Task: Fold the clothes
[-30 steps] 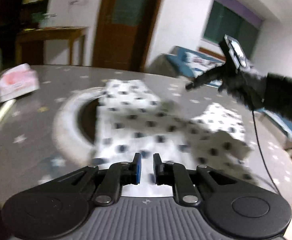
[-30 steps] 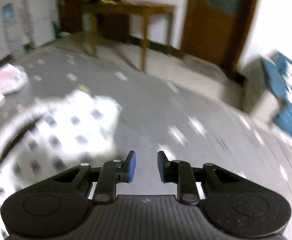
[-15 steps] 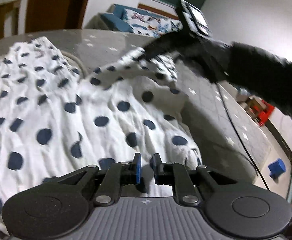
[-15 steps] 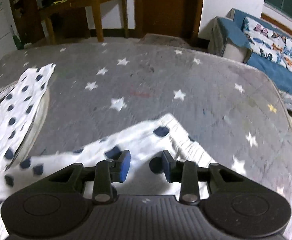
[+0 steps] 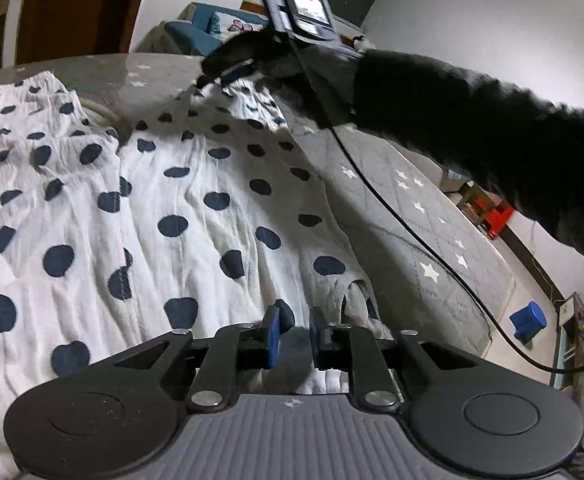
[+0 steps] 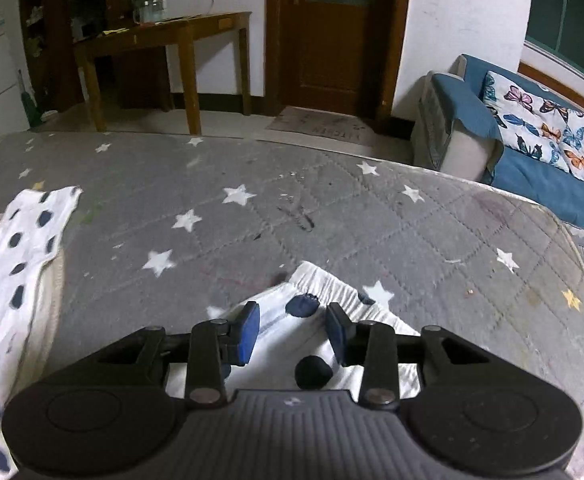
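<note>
Both tools easing apart over a dotted garment on a star-quilted counter

The white cotton garment with navy dots (image 5: 196, 208) lies spread on the grey quilted counter with white stars (image 6: 332, 208); its ribbed hem corner lies between the blue pads of the right tool (image 6: 293, 330), whose jaws are opening, free of the cloth. The left tool (image 5: 294, 332) jaws are opening too, a narrow gap over the near edge of the cloth. Far and right of the hem the counter lies bare to its rounded edge, a blue sofa with butterfly cushion (image 6: 532, 140) beyond
</note>
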A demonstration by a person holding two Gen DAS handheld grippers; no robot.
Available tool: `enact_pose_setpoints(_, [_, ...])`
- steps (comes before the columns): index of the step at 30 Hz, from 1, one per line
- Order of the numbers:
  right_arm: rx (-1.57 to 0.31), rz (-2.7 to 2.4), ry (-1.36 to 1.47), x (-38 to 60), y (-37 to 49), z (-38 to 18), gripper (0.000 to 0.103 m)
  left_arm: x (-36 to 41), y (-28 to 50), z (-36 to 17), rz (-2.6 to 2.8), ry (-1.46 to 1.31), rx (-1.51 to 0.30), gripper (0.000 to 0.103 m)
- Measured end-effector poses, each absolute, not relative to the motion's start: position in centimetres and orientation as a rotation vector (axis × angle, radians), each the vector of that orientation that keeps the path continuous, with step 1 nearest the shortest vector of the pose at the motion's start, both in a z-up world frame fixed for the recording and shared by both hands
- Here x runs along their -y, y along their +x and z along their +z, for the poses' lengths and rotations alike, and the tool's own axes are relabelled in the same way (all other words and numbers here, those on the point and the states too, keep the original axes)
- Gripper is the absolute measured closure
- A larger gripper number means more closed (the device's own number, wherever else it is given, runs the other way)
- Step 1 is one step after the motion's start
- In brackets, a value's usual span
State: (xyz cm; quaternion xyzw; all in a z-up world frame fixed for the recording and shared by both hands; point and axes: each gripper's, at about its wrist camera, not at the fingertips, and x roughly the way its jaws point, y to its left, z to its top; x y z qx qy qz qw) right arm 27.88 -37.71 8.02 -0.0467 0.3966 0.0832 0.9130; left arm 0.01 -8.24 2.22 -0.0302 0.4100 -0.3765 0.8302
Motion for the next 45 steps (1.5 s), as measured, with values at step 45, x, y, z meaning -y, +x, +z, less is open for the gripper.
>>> enact_pose_setpoints(45, [-0.812, 0.794, -0.295, 26.9, -6.5, 9.8, 0.049, -2.2, -3.5, 3.8, -0.130, -0.068, -0.767, 0.065])
